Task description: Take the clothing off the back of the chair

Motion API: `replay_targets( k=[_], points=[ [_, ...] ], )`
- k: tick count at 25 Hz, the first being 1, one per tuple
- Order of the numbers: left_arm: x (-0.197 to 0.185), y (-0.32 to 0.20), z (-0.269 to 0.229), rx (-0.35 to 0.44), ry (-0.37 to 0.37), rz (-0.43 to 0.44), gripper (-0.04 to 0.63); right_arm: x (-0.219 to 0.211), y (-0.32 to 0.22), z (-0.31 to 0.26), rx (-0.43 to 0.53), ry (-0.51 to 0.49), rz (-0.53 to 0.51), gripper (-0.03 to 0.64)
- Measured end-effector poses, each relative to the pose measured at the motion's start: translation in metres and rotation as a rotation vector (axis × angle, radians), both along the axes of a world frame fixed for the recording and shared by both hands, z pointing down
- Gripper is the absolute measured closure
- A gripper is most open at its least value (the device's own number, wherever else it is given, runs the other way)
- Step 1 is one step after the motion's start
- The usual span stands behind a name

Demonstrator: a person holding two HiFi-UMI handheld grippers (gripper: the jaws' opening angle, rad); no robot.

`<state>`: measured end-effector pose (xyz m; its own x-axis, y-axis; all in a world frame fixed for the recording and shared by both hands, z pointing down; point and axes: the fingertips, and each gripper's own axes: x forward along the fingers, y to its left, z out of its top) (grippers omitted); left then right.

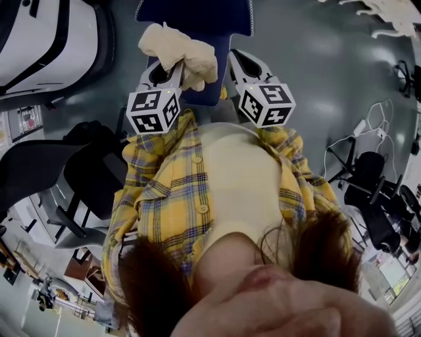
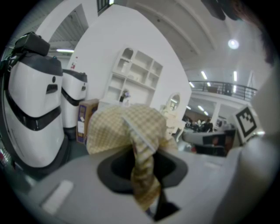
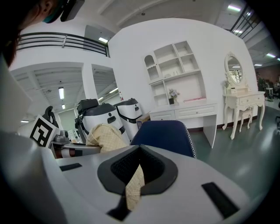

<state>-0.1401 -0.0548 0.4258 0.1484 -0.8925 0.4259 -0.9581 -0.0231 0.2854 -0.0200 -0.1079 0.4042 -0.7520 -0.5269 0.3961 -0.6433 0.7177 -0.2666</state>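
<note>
A cream checked garment (image 1: 179,51) hangs bunched in the air beside the blue chair (image 1: 197,14). In the head view my left gripper (image 1: 168,72) reaches up into the bundle and is shut on it. The left gripper view shows the garment (image 2: 124,127) pinched between the jaws of my left gripper (image 2: 144,175), with a fold trailing down. My right gripper (image 1: 245,66) sits just right of the bundle. In the right gripper view my right gripper (image 3: 135,179) is shut on a narrow strip of the garment (image 3: 133,188). Behind it stands the blue chair back (image 3: 164,135), bare.
White rounded machines (image 1: 46,39) (image 3: 105,116) stand to the left of the chair. Black office chairs (image 1: 85,171) (image 1: 378,197) flank the person on both sides. A white shelf unit (image 3: 177,72) and a dressing table (image 3: 238,103) line the far wall. Cables (image 1: 368,125) lie on the floor.
</note>
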Motion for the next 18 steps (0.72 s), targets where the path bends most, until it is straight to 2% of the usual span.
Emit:
replay_targets(
  k=[18],
  points=[
    [0.006, -0.0066, 0.0005, 0.007, -0.002, 0.022, 0.503, 0.004, -0.0019, 0.0014, -0.009, -0.007, -0.007, 0.603]
  ],
)
